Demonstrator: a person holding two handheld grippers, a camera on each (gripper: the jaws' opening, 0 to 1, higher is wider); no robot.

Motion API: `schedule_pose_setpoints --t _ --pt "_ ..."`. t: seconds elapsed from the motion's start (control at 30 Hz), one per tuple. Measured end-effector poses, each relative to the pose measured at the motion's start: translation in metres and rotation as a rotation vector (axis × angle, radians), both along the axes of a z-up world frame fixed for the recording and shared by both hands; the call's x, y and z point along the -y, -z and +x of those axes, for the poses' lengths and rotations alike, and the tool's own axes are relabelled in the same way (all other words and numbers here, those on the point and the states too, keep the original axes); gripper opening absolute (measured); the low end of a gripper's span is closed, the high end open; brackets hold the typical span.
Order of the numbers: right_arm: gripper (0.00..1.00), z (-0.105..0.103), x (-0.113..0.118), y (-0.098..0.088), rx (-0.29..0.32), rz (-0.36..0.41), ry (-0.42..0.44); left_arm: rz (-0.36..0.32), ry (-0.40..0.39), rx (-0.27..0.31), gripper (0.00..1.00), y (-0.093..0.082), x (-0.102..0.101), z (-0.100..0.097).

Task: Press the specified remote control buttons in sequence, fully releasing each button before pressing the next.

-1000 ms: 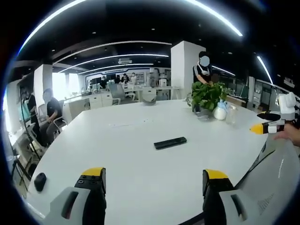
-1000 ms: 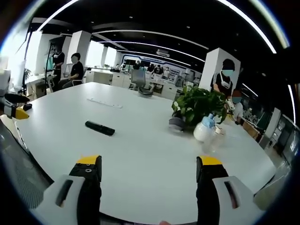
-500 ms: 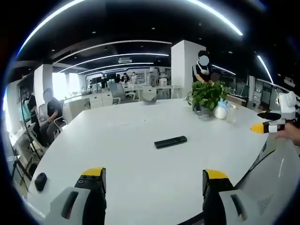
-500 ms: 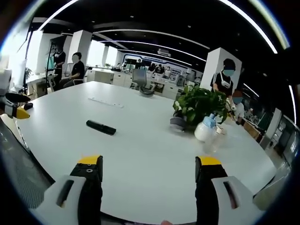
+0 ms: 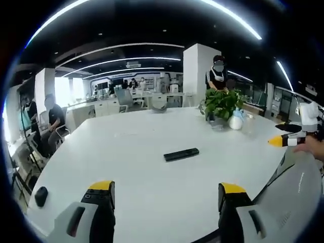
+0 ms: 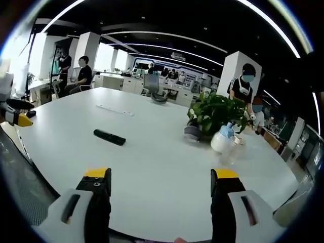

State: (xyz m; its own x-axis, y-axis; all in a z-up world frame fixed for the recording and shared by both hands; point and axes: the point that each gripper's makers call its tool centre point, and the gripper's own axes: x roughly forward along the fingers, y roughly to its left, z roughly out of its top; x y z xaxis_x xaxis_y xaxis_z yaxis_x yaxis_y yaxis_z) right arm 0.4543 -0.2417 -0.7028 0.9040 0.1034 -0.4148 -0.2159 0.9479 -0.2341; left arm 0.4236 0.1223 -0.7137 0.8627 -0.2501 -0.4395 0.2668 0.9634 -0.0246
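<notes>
A slim black remote control (image 5: 181, 154) lies flat on the big white table (image 5: 131, 167), well beyond my jaws. My left gripper (image 5: 165, 195) hovers over the near edge, open and empty. In the right gripper view the same remote (image 6: 109, 137) sits to the left of centre on the table (image 6: 157, 167), and my right gripper (image 6: 161, 183) is open with nothing between its yellow-tipped fingers (image 6: 96, 174). The right gripper's yellow tip (image 5: 277, 140) shows at the right edge of the left gripper view, held by a hand (image 5: 310, 146). The left gripper's tip (image 6: 15, 119) shows at the left edge of the right gripper view.
A potted green plant (image 6: 216, 114) stands at the table's far side with a white spray bottle (image 6: 220, 140) and a clear cup (image 6: 232, 148) beside it. A small black object (image 5: 40, 193) lies near the left table edge. People sit and stand in the office behind.
Both views have shifted slightly; the remote and the other things on the table have not moved. Both grippers stay open.
</notes>
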Motion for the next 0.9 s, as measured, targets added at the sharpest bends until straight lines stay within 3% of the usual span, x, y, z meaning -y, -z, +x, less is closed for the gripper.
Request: schedule_pose_setpoints --t 0.1,0.17,0.47,0.73,0.9 --pt "0.83 0.000 -0.001 0.001 -0.003 -0.003 -0.006 -0.033 -0.002 -0.012 0.80 -0.001 -0.001 0.000" --pt "0.83 0.000 -0.002 0.001 -0.005 -0.007 -0.010 -0.028 0.010 -0.004 0.82 -0.003 -0.001 0.002" --pt "0.83 0.000 -0.002 0.001 -0.006 -0.009 -0.009 0.102 0.108 0.042 0.82 -0.018 0.004 0.030" --pt "0.82 -0.001 0.000 0.002 -0.010 -0.005 -0.005 0.159 0.193 0.032 0.80 -0.016 0.014 0.045" --pt "0.82 -0.001 -0.001 0.003 -0.016 -0.007 -0.011 0.234 0.295 0.061 0.80 -0.019 0.025 0.058"
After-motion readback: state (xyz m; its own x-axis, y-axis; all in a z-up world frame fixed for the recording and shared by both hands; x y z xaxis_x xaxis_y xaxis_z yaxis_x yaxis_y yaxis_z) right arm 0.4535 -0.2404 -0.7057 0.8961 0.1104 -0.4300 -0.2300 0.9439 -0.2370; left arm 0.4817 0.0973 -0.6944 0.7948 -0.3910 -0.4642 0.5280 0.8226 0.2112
